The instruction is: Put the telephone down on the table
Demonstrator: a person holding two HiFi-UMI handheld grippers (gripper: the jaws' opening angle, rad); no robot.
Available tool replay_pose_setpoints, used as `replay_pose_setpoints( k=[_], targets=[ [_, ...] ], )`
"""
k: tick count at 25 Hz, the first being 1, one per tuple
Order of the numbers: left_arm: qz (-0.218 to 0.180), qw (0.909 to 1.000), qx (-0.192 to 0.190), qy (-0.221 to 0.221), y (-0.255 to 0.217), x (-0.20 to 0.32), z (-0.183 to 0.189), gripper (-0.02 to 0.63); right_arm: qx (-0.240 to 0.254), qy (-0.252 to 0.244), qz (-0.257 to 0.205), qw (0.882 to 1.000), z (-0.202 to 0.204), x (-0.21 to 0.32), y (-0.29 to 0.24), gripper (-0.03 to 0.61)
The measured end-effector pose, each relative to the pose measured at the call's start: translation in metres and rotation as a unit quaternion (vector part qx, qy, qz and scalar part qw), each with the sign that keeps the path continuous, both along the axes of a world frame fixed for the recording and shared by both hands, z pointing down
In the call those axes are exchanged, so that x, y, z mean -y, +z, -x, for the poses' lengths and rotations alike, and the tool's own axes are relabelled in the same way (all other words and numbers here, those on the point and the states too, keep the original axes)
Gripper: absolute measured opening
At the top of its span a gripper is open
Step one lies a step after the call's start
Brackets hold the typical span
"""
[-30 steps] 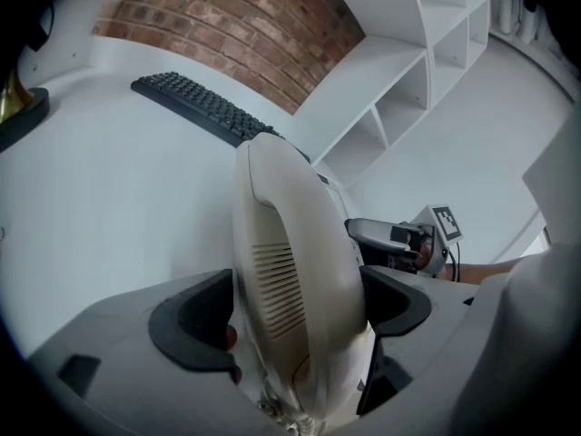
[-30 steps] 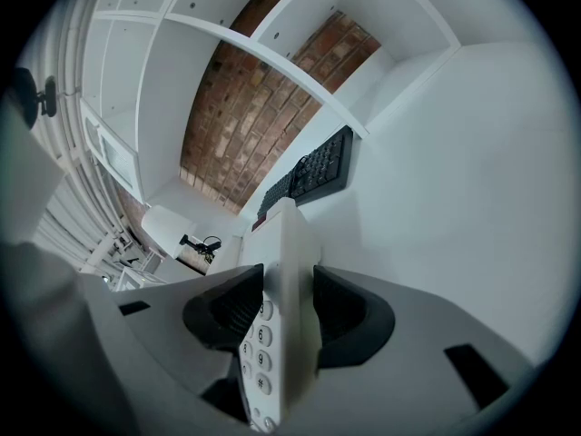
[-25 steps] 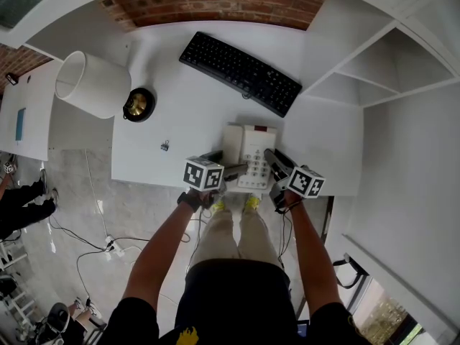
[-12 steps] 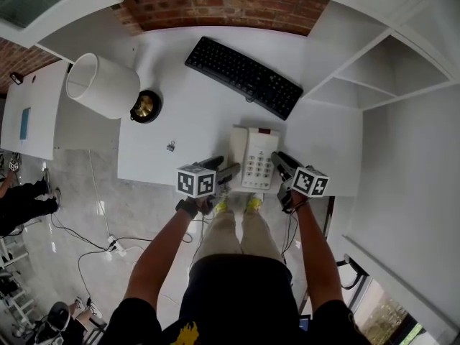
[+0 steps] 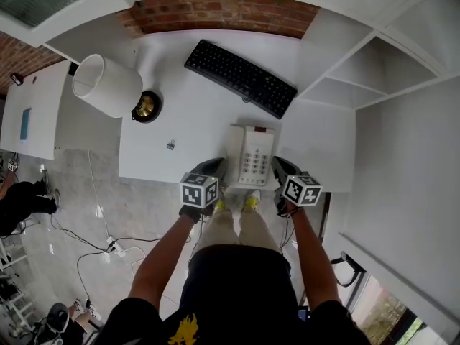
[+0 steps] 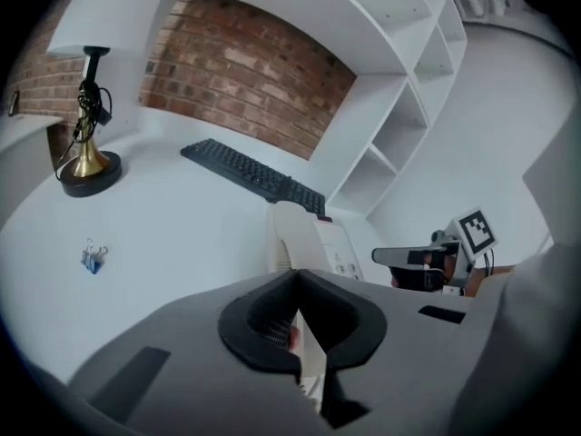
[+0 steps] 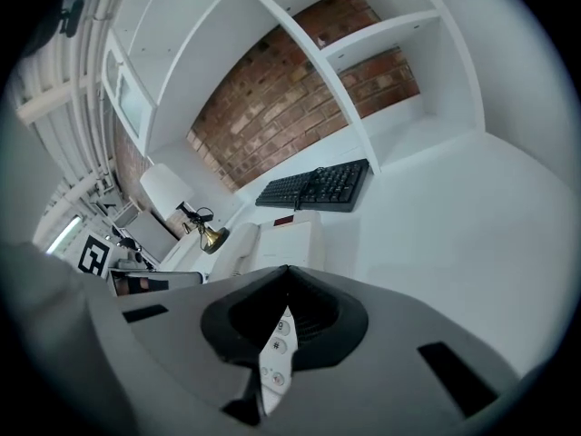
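The white telephone (image 5: pixel 250 157) lies flat on the white table (image 5: pixel 187 128), close to its front edge, handset on the cradle at its left. My left gripper (image 5: pixel 213 168) sits just left of the phone's near end, jaws shut with nothing between them. My right gripper (image 5: pixel 282 168) sits just right of the phone, also shut and empty. In the left gripper view the shut tips (image 6: pixel 295 280) point at the telephone (image 6: pixel 309 239), with the right gripper (image 6: pixel 410 256) beyond it. In the right gripper view the shut tips (image 7: pixel 288 275) point at the telephone (image 7: pixel 281 243).
A black keyboard (image 5: pixel 241 76) lies slantwise behind the phone. A white-shaded lamp (image 5: pixel 108 85) on a brass base (image 5: pixel 146 106) stands at the back left, and a small binder clip (image 5: pixel 170 145) lies left of the phone. White shelves (image 5: pixel 359 63) rise on the right.
Both grippers have drawn back from the phone's sides towards the table's front edge, and their jaws have gone from open to shut. The phone rests on the table.
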State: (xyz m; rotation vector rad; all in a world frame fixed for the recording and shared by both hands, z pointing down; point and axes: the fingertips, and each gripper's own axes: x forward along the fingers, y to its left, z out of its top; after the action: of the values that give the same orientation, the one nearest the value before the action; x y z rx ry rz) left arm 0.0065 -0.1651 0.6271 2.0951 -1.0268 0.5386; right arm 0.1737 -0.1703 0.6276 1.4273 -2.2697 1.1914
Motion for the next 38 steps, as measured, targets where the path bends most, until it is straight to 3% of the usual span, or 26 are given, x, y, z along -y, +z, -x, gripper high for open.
replay_pose_setpoints(
  k=[6,20,28,38],
  targets=[
    [-0.009,0.999,-0.03,-0.032,-0.026,0.002,0.015,0.018,0.001,-0.015,-0.024,1.0,0.009,-0.009,-0.029,-0.003],
    [-0.093,0.9937,-0.061,0.014,-0.126,-0.008,0.001,0.017,-0.009,-0.036,-0.107,0.994,0.013,-0.01,-0.127,-0.003],
    [-0.162,0.9833,-0.073,0.038,-0.188,0.002,-0.009,0.017,-0.017,-0.029,-0.183,0.983,-0.001,-0.007,-0.198,-0.003],
    [-0.231,0.9701,-0.069,0.027,-0.234,0.018,-0.002,0.017,-0.03,-0.018,-0.245,0.969,-0.012,-0.002,-0.25,-0.003]
  ],
)
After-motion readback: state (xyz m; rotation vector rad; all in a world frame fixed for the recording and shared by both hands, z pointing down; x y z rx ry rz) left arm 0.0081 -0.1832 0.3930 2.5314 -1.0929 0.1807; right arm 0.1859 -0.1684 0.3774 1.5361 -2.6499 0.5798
